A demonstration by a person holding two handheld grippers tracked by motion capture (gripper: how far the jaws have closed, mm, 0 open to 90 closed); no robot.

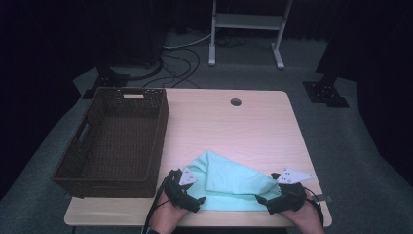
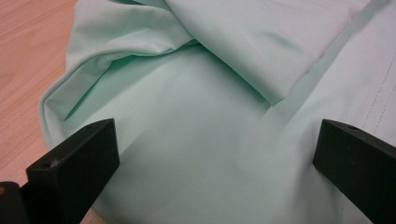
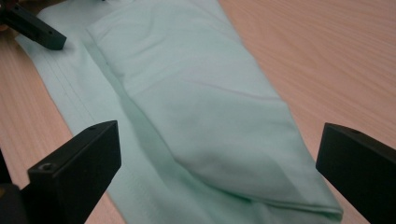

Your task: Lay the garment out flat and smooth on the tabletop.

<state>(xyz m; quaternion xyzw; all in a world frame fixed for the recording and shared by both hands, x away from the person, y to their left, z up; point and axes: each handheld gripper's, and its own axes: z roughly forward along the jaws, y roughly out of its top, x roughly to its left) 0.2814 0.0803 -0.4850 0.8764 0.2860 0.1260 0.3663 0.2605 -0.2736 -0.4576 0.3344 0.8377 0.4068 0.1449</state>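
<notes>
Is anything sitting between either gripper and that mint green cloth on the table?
Nothing visible. The left gripper and right gripper sit at the near edge of the folded mint green cloth, jaws open, with only fabric and bare wooden table ahead of them.

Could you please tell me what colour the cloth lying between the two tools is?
The cloth is a plain pale mint green, with no pattern; the right gripper view shows it best.

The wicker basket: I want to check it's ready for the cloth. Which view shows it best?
The high view: the wicker basket sits whole at the table's left, inside bare. Both gripper views look at the mint cloth and tabletop instead.
</notes>
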